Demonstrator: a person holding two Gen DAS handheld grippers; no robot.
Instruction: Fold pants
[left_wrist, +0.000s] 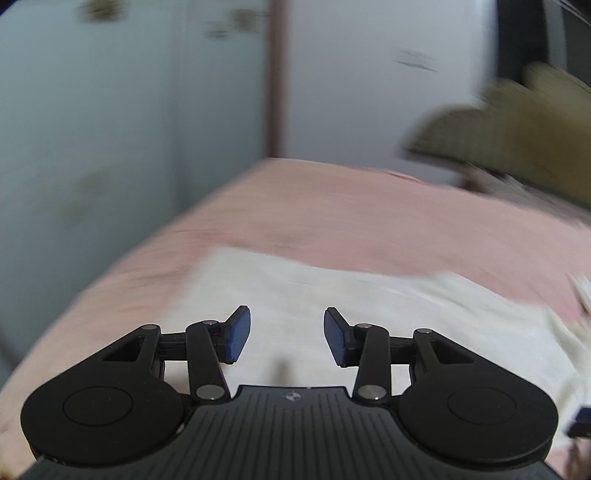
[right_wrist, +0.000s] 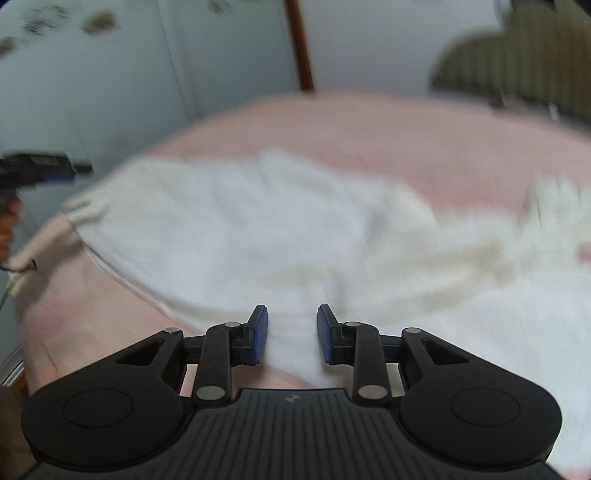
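White pants lie spread on a pink bed sheet. My left gripper hovers over one end of them, its blue pads well apart with nothing between. In the right wrist view the pants stretch across the bed, rumpled toward the right. My right gripper stands over their near edge with the jaws partly apart. White cloth shows in the gap below them, but the pads do not press on it. The left gripper shows at the far left edge. Both views are blurred.
An olive-brown ribbed cushion or bundle sits at the far right of the bed. Pale walls and a brown wooden post stand behind. The bed's left edge drops off close to the pants.
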